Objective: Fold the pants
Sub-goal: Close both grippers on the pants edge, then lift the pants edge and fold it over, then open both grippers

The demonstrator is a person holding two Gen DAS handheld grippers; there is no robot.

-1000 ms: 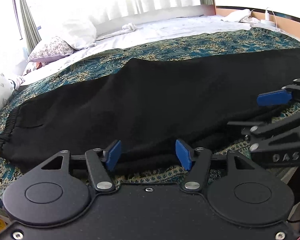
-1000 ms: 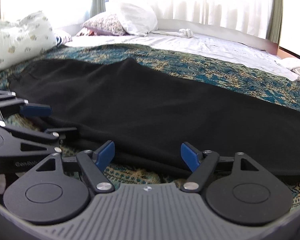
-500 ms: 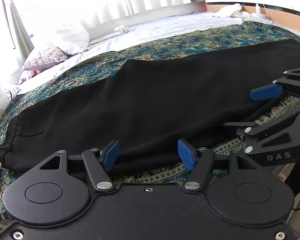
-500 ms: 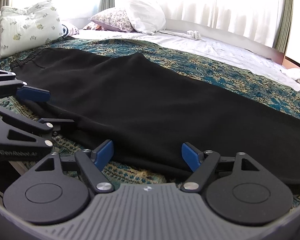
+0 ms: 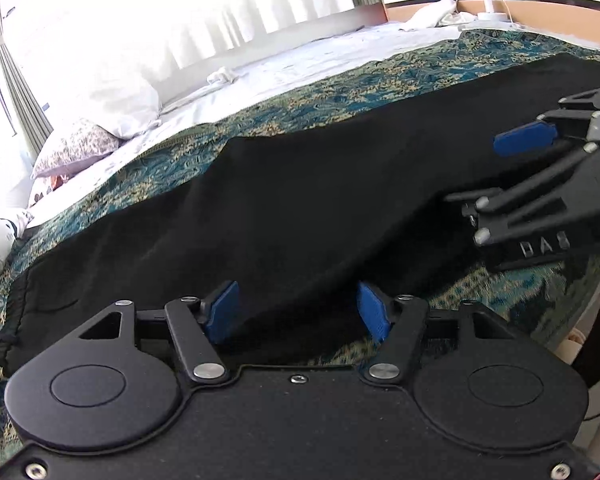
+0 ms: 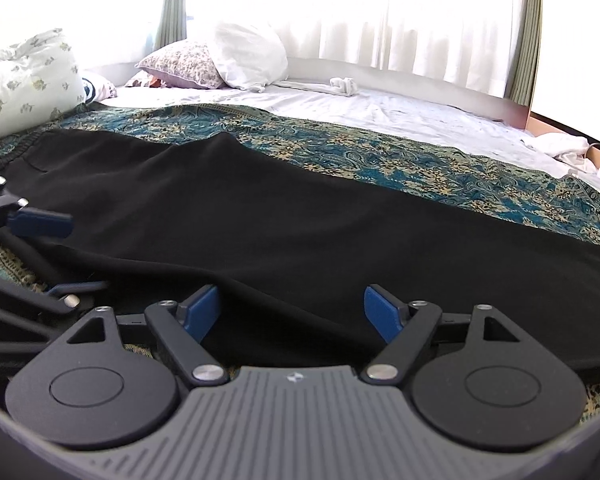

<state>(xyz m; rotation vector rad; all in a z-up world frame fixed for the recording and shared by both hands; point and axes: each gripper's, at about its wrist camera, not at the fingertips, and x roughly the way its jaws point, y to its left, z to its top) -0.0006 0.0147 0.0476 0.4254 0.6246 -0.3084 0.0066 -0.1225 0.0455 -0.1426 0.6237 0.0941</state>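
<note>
Black pants (image 5: 300, 216) lie folded lengthwise across the bed, waistband at the left (image 5: 8, 332), legs running right; they also fill the right wrist view (image 6: 300, 232). My left gripper (image 5: 298, 316) is open, its blue pads on either side of the pants' near edge. My right gripper (image 6: 294, 312) is open too, its pads straddling the near edge further along the legs. The right gripper shows at the right of the left wrist view (image 5: 540, 184), the left gripper at the left of the right wrist view (image 6: 24, 256). Neither grips the cloth.
The pants lie on a teal and gold patterned bedspread (image 6: 380, 156) over a white sheet (image 6: 380, 112). Pillows (image 6: 228, 56) lie at the head on the left, curtains behind. A wooden ledge with a charger (image 5: 492, 12) stands far right. The bed's near edge is just below the grippers.
Both grippers have moved forward, onto the pants' near edge, and stayed open. The pants have not moved.
</note>
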